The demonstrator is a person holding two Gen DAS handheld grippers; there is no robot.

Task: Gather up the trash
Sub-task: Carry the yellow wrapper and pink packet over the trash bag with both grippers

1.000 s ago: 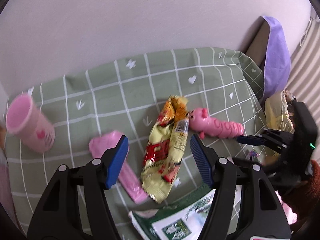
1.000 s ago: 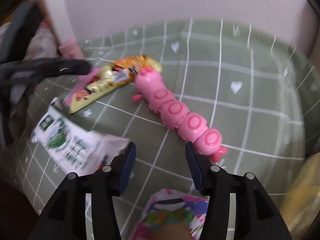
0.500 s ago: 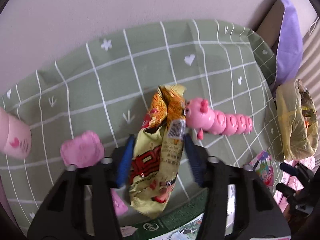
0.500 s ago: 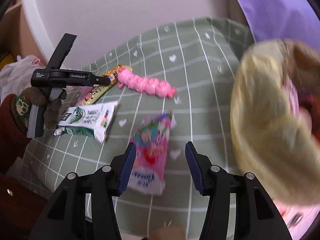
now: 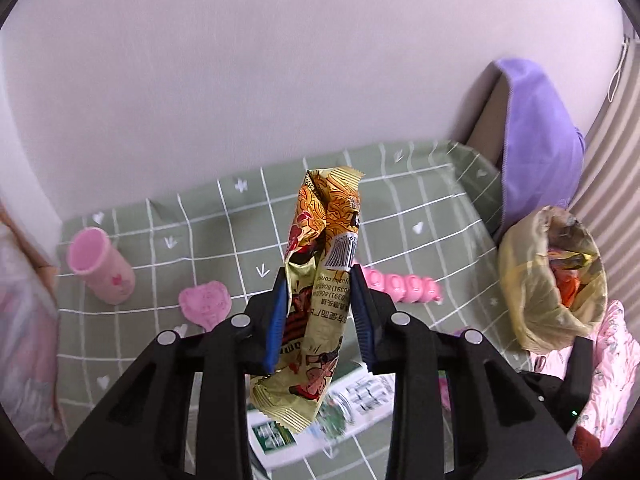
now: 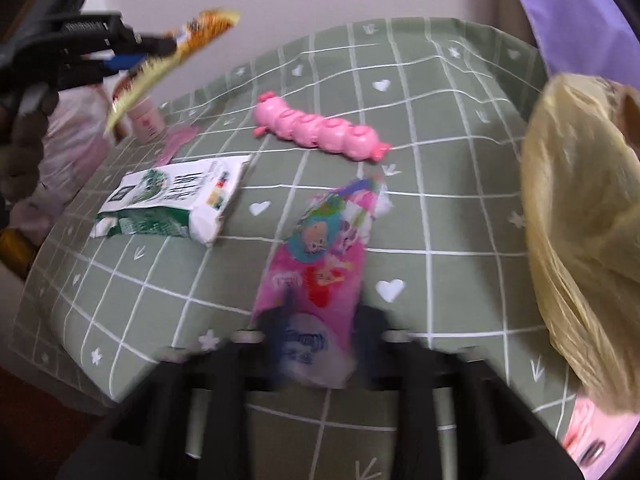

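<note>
left claw point(image 5: 318, 304) has just been closing, now clamped on the yellow snack wrapper point(image 5: 320, 280), lifted clear of the worktop point(image 6: 440, 120). right claw point(image 6: 316, 344), badly blurred, has been closing too; pink wrapper point(image 6: 320, 264) sits between its pads, looks pinched, still flat on the cloth. count: 3 wrappers incl. green-white one point(image 6: 172, 196), 1 pink caterpillar toy point(image 6: 320, 132), 1 pink cup point(image 5: 102, 266), 1 yellow trash bag point(image 5: 552, 280), its contents mostly hidden.

Yellow snack wrapper point(image 5: 320, 292) held aloft; pink wrapper point(image 6: 320, 276) and green-white wrapper point(image 6: 172, 200) lie flat.
</note>
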